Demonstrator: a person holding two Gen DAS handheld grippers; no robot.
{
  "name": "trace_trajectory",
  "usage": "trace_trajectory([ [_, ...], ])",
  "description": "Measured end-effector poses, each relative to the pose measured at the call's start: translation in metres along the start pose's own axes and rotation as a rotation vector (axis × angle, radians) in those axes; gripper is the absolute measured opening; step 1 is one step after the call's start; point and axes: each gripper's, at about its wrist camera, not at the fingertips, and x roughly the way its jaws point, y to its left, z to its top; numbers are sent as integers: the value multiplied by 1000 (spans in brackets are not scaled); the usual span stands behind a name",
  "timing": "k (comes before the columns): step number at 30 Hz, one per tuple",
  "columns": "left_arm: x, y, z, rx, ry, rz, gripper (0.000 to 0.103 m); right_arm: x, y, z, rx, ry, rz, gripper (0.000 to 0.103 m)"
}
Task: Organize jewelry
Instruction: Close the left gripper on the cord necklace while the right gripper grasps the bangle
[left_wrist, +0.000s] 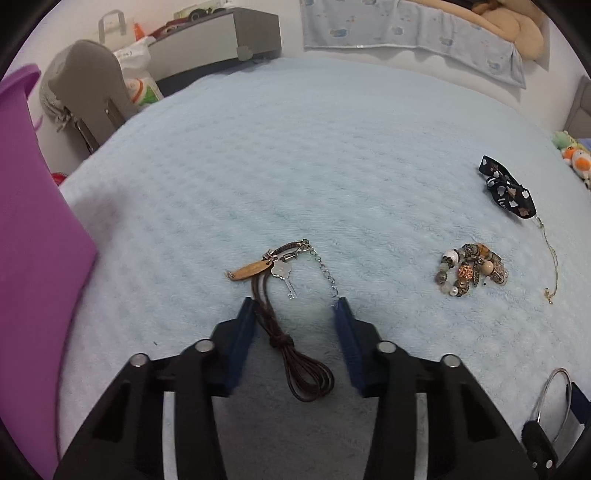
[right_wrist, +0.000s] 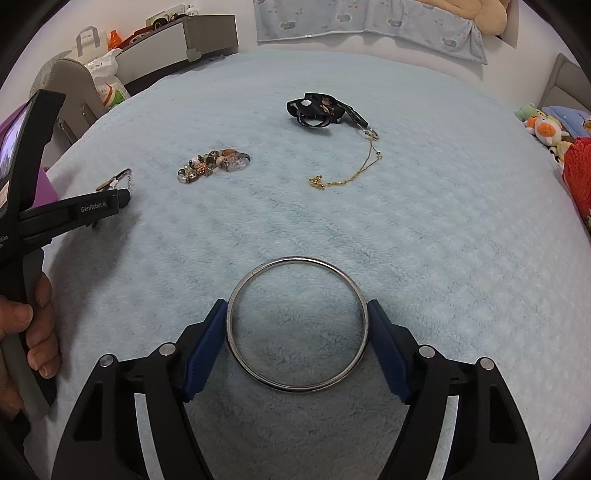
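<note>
The right gripper (right_wrist: 297, 325) is clamped across a thin round silver metal bangle (right_wrist: 297, 387). The left gripper (left_wrist: 295, 306) stands apart, straddling a brown braided leather cord bracelet (left_wrist: 291, 354) on the light blue fleece bed (left_wrist: 332, 166).

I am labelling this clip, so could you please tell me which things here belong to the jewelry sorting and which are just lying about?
Part of the job:
- silver bangle, between the right tool's fingers
- brown cord necklace, between the open left tool's fingers
- beaded bracelet
- gold chain
- black patterned ribbon

Just lying about:
- plush toys
- plastic bag
- purple bin
</note>
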Motion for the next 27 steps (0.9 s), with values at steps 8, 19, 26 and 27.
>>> trace_trajectory([
  [8, -20, 7, -11, -37, 21, -106, 10, -12, -11, -4, 46, -20, 77, 72],
  [19, -80, 20, -45, -65, 25, -241, 10, -37, -11, -15, 72, -32, 128, 72],
  [26, -125, 22, -59, -44, 2, -270, 10, -64, -10, -20, 90, -50, 160, 72],
  [27, -132, 22, -61, -40, -2, -275, 10, -70, -8, -21, 88, -55, 164, 72],
])
